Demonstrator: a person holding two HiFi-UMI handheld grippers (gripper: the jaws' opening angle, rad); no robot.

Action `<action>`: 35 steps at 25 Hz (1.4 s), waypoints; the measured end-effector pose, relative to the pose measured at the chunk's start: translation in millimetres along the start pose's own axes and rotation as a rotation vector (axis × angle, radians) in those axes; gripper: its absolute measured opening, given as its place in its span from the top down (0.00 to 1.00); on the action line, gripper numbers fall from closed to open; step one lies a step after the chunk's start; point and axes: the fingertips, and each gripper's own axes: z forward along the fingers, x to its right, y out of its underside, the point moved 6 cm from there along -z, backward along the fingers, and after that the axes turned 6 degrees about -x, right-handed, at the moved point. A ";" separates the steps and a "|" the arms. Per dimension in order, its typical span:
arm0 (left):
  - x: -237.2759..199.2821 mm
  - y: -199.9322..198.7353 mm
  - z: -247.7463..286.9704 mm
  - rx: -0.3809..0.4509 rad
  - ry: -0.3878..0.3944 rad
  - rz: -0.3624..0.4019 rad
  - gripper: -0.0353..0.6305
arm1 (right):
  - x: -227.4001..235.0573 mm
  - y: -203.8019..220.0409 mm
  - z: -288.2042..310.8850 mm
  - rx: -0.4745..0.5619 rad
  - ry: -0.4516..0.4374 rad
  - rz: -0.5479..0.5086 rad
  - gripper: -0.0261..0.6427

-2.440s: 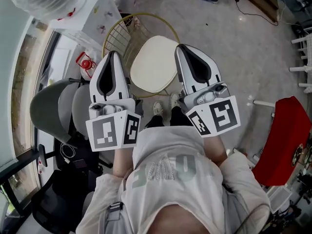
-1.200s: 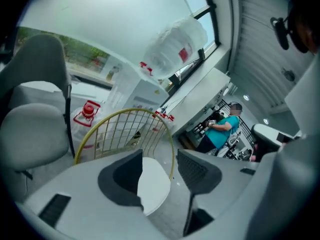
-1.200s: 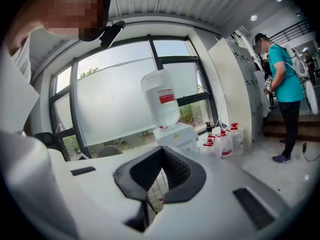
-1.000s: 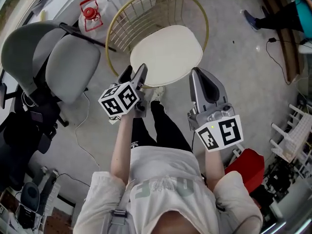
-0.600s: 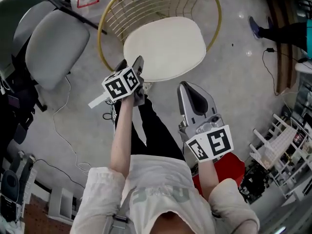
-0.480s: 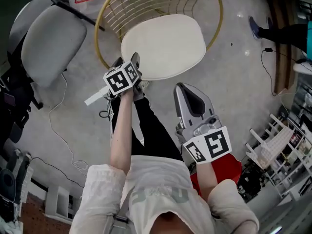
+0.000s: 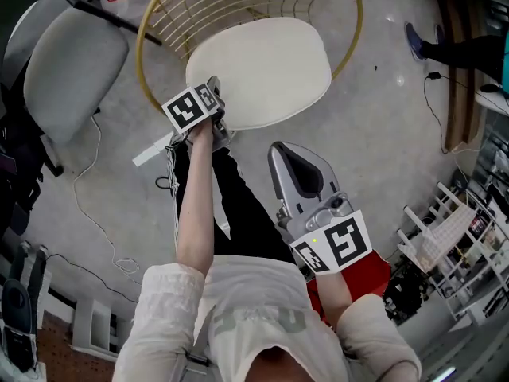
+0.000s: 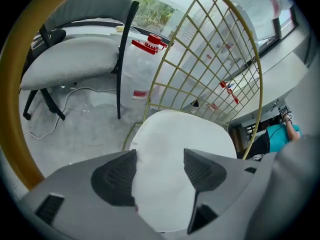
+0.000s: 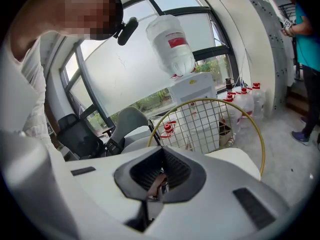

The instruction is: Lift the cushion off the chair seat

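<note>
Cushion (image 7: 262, 66): cream, plain rounded oval, flat on the seat of the gold wire chair (image 7: 231, 6), long axis across the seat, parallel to the chair's back. Left gripper (image 8: 160, 156) at the chair's front-left edge, jaws just been opening, now wide, cushion's near edge between them, pads not pressing; that corner is covered in the head view. Right gripper (image 9: 160, 178) short of the chair's front, jaws together, empty.
</note>
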 end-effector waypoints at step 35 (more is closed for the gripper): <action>-13.3 -16.3 45.3 -0.158 0.111 0.049 0.56 | 3.6 -0.1 13.0 0.002 -0.066 0.096 0.94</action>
